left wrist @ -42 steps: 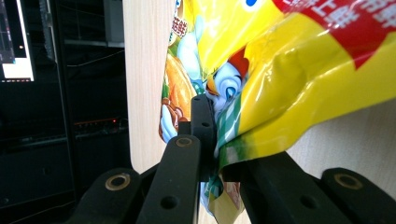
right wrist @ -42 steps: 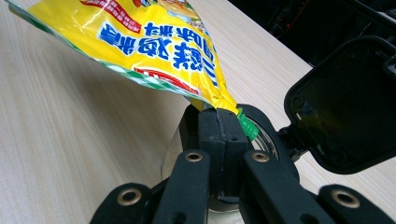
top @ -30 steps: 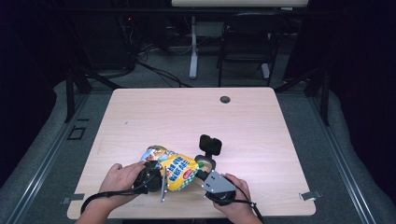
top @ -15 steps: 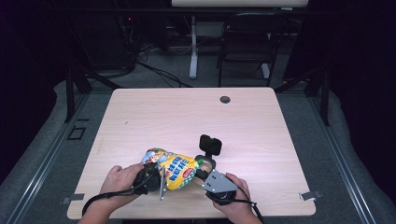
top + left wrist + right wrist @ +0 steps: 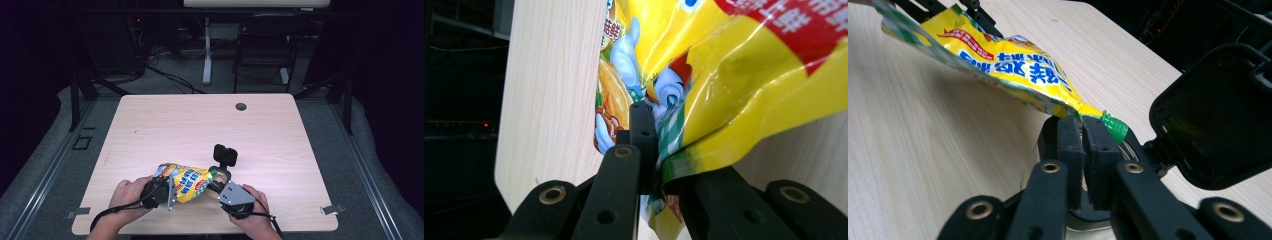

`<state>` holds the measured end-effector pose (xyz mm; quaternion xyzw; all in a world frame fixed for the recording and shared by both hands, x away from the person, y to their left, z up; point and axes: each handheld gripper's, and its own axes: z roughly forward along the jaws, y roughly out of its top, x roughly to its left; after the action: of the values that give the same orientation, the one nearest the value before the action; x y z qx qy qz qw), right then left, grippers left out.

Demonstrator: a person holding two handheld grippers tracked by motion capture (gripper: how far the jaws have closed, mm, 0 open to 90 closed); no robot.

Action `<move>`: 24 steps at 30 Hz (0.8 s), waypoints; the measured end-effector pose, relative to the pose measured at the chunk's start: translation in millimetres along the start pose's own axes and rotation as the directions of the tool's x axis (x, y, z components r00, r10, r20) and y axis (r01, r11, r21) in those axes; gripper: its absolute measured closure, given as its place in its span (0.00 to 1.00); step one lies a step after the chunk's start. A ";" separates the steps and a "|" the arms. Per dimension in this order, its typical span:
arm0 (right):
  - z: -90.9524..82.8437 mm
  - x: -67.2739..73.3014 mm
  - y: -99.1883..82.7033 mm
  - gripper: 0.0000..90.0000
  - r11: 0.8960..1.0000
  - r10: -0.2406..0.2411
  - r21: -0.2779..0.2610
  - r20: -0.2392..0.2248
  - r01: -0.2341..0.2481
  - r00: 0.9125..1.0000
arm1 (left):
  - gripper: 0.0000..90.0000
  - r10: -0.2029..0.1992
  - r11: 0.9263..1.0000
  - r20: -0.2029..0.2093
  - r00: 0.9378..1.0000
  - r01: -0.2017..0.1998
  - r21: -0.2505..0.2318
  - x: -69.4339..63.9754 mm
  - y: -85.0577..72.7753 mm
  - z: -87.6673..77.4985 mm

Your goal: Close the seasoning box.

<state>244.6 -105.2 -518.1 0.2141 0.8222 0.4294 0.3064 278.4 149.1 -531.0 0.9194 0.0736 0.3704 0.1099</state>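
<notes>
A yellow snack-style pouch [image 5: 187, 182] with a green spout [image 5: 1113, 127] hangs tilted over the table's near edge. My left gripper [image 5: 651, 115] is shut on the pouch's bottom seam; in the high view it [image 5: 167, 189] sits at the pouch's left end. My right gripper [image 5: 1082, 122] is at the spout end, and in the high view it [image 5: 216, 186] is beside the spout. Its jaws have just been opening and show a narrow gap. The pouch's neck lies at their tips, not pressed. The spout points over a round black container [image 5: 1130, 147] with its hinged lid [image 5: 1213, 125] up.
The container and its raised lid [image 5: 225, 155] stand just right of the pouch on the light wooden table [image 5: 200, 125]. A small dark grommet [image 5: 241, 106] sits near the far edge. Black frames and a chair stand beyond the table.
</notes>
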 end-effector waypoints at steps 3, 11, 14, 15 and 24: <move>1.9 0.0 -1.3 0.90 1.000 -0.004 0.012 -0.002 0.004 1.000 | 0.98 -0.016 1.000 0.012 1.000 0.016 -0.007 0.4 -1.0 1.4; 6.8 -1.0 -1.4 0.85 1.000 0.005 0.013 0.009 -0.005 1.000 | 0.98 -0.068 0.997 0.037 0.997 0.069 -0.031 1.5 -4.3 3.3; 6.0 -1.4 -1.6 0.85 1.000 0.006 0.009 0.009 -0.007 1.000 | 0.99 -0.087 0.995 0.048 0.995 0.089 -0.039 2.9 -5.8 3.3; 5.9 -1.3 -1.6 0.85 1.000 0.008 0.008 0.011 -0.008 1.000 | 0.99 -0.105 0.993 0.052 0.993 0.107 -0.049 2.9 -6.4 3.7; 4.2 -2.5 -2.1 0.85 1.000 0.013 0.004 0.013 -0.013 1.000 | 0.99 -0.175 0.981 0.093 0.980 0.182 -0.070 9.4 -13.1 4.3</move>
<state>249.1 -105.4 -520.9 0.2228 0.8195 0.4284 0.3086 287.4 163.1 -531.2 0.9194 0.1364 0.3213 0.1815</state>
